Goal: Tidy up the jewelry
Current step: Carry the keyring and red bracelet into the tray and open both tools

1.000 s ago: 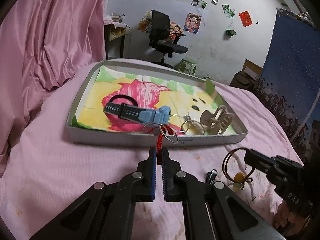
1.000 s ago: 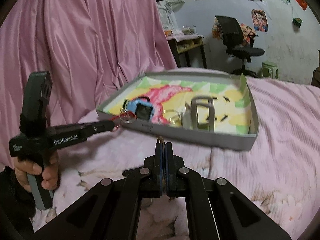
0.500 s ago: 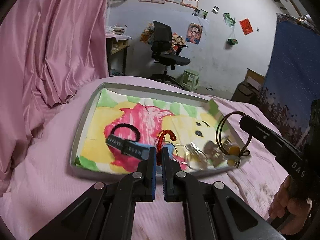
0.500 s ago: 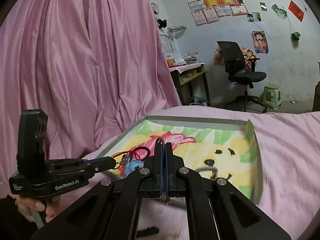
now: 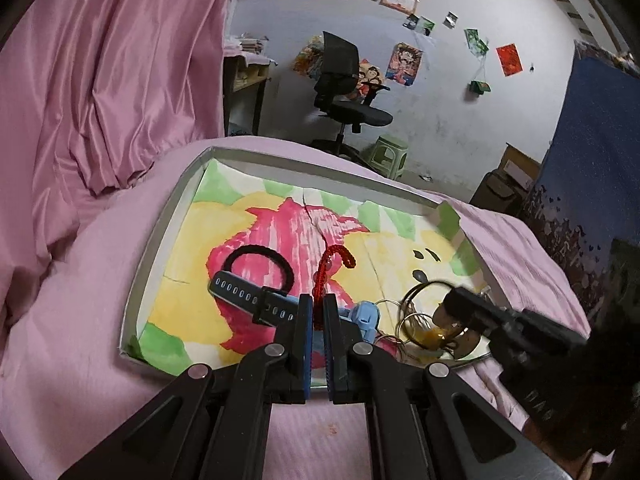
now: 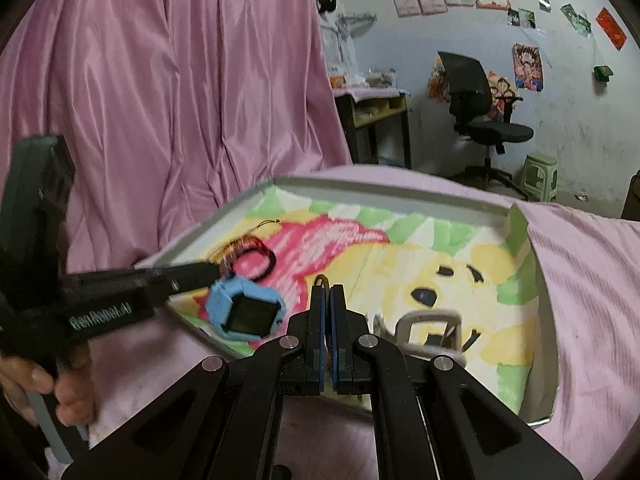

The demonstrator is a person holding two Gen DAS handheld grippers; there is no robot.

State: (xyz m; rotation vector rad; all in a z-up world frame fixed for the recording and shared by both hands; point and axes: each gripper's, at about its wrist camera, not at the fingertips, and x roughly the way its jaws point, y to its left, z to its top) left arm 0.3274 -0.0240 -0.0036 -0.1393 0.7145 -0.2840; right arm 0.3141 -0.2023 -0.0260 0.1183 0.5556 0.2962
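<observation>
A shallow grey tray lined with a bright painted sheet lies on the pink bed. My left gripper is shut on a red braided cord that curls up above the fingers, low over the tray's near side. Under it lie a blue watch with a dark strap and a black hair tie. My right gripper is shut on a brown hair tie; its yellow bead hangs over the tray's right corner. The left gripper shows beside the blue watch.
A beige claw clip and metal rings lie at the tray's near right. Pink curtain hangs on the left. An office chair and a green stool stand beyond the bed. A hand grips the left tool.
Both grippers rose from the bed and moved forward over the tray. The right one carried the brown hair tie up from the bedspread; the left still holds the red cord.
</observation>
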